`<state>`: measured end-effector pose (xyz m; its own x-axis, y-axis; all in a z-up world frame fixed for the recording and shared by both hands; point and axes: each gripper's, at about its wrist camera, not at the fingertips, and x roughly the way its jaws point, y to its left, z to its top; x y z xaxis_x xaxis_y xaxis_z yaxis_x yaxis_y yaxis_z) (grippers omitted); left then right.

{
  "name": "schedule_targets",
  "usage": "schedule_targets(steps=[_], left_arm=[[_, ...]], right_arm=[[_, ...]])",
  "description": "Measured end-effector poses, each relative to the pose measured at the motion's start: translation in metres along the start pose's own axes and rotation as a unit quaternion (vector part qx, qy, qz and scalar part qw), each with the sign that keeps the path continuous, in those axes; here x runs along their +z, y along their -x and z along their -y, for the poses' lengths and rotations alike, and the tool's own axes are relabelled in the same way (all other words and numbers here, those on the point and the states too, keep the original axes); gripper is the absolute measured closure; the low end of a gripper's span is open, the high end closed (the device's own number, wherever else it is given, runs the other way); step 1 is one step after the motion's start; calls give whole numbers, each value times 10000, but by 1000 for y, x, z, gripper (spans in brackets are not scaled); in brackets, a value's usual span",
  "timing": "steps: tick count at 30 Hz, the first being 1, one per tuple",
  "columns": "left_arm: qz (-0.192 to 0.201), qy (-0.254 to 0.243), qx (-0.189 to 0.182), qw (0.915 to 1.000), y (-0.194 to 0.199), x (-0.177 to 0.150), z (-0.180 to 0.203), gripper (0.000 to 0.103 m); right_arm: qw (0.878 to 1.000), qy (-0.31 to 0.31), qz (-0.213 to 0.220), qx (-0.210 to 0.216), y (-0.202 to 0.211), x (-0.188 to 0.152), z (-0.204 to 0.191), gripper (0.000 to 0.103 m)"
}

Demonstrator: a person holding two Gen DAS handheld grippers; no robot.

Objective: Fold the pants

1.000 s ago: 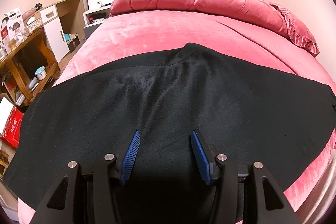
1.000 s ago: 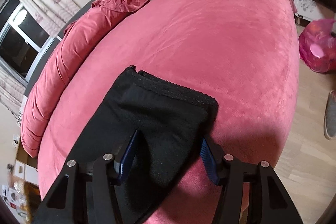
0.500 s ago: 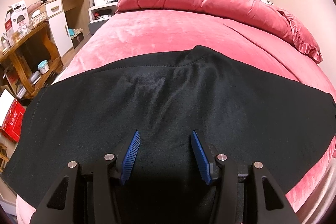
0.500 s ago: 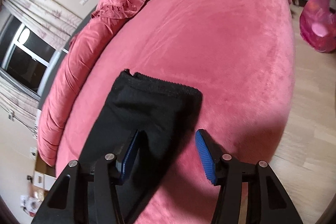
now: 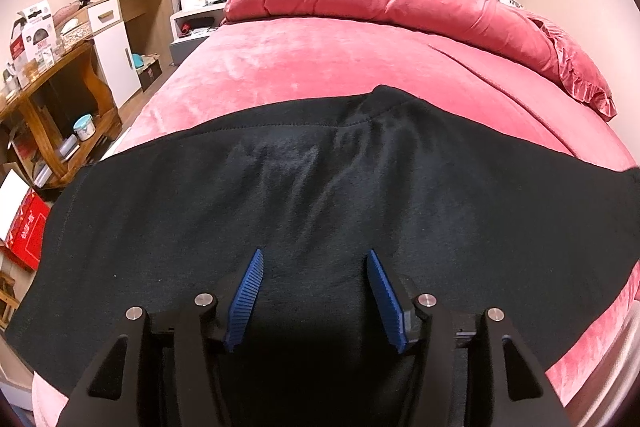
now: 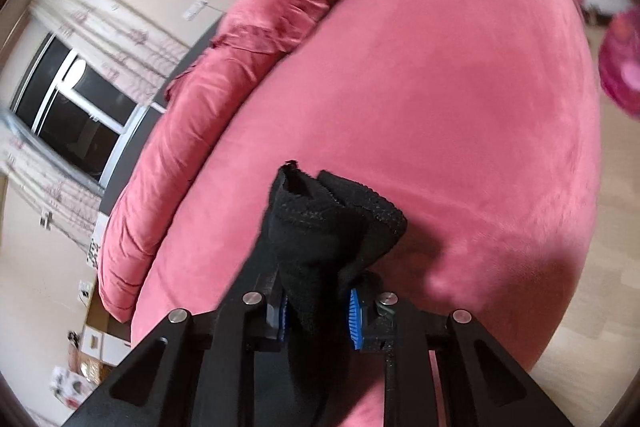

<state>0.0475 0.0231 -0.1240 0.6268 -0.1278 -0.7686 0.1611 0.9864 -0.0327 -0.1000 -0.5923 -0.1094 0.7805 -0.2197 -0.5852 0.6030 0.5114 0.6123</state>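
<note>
Black fleece-like pants point(image 5: 320, 195) are laid flat across the near part of a pink bed point(image 5: 320, 67), one end gathered in the right gripper point(image 6: 318, 315). Its jaws are closing, and the bunched hem is pinched between the blue pads. The left gripper point(image 5: 314, 295) is held wide and opening over the middle of the cloth, with nothing gripped. The fabric is judged soft, light, limp and non-fragile; hems and the waistband are judged the best holds. Counted: one pair of pants, two grippers, one bed.
</note>
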Motion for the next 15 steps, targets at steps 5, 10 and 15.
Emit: schedule_targets(steps=[5,10,15], left_arm=[[49,41,-71,10000,3,-2,-2,44],[100,142,-64,9998,7,-3,-8,44],[143,287,-138,9994,10,-5,-15,44]], right_arm=[[9939,1052,281,-164,36,-11,-75,81],[9750,2135,611,-8,65,-43,-147,81],[9556,2825,579,608,78,-88,-206,81]])
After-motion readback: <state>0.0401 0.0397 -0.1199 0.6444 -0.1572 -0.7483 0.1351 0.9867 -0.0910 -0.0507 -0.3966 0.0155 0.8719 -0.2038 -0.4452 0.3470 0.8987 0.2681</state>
